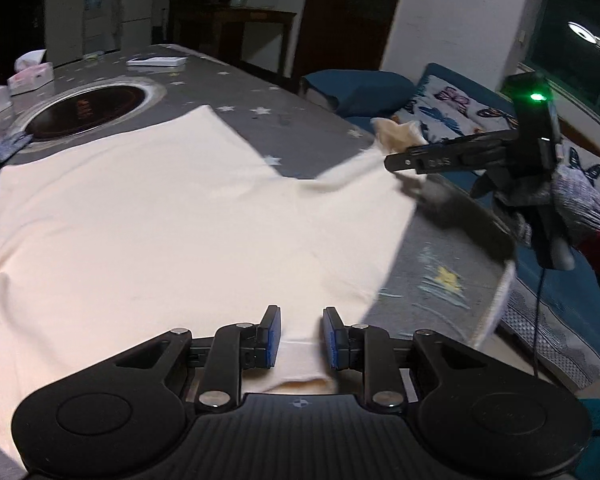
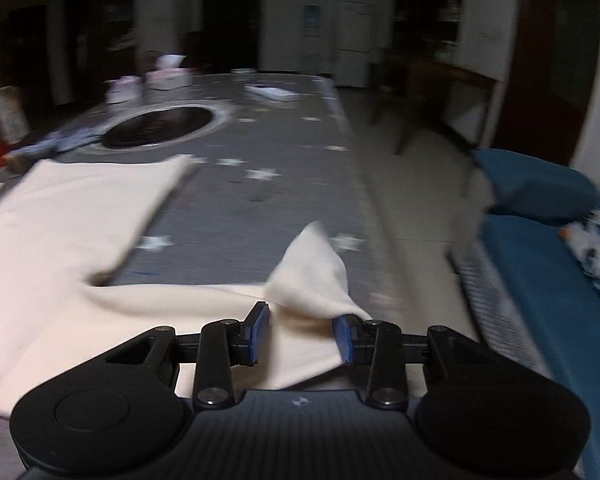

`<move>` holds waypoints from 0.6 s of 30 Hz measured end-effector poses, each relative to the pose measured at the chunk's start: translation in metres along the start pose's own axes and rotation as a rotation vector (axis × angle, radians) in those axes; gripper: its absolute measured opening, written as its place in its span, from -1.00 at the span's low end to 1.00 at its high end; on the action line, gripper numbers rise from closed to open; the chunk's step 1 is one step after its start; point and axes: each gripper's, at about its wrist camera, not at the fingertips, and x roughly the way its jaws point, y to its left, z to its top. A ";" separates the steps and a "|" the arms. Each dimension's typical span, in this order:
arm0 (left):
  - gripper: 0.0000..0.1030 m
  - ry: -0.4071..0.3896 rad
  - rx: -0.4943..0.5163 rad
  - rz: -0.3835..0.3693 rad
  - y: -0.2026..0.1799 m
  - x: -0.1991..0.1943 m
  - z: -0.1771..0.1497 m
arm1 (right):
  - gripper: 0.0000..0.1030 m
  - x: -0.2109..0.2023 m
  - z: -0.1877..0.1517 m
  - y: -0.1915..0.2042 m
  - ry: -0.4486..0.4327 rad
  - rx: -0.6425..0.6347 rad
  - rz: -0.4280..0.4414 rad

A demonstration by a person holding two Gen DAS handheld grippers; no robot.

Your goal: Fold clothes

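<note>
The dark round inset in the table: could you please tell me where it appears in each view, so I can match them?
Left wrist view: the dark round inset lies upper left, beyond the cream garment.
Right wrist view: it lies upper left of centre, past the garment's far edge.
Shared landmark: the pink tissue boxes behind it.

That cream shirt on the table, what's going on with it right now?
A person with a gripper in each hand is folding the shirt, which lies spread on the grey star-patterned table. The right gripper has a bunched sleeve between its fingers, lifted off the table by the far edge, though its jaws look parted. The left gripper is open, sitting over the shirt's near edge without clamping it. No fold is finished yet.
</note>
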 end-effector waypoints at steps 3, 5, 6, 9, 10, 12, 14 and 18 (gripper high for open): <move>-0.43 -0.005 0.006 -0.027 -0.009 0.005 0.001 | -0.32 -0.001 -0.005 -0.017 -0.005 0.051 -0.089; -0.42 -0.008 0.007 -0.043 -0.014 0.008 0.002 | -0.32 -0.005 -0.005 -0.029 -0.014 0.092 -0.108; -0.42 -0.009 0.009 -0.049 -0.017 0.009 0.003 | -0.32 -0.007 -0.005 -0.032 -0.020 0.101 -0.108; -0.38 -0.012 0.024 -0.060 -0.024 0.013 0.004 | -0.32 -0.012 -0.001 -0.025 -0.045 0.077 -0.065; -0.35 -0.013 0.029 -0.063 -0.027 0.014 0.004 | -0.31 -0.011 0.000 -0.022 -0.045 0.069 -0.050; -0.34 -0.013 0.033 -0.067 -0.029 0.014 0.005 | -0.31 -0.002 0.002 -0.016 -0.031 0.059 -0.024; -0.34 -0.012 0.019 -0.076 -0.027 0.013 0.004 | -0.31 0.007 0.005 -0.010 -0.016 0.049 0.002; -0.34 -0.018 -0.011 -0.094 -0.022 0.010 0.003 | -0.30 0.024 0.013 -0.005 -0.001 0.052 0.032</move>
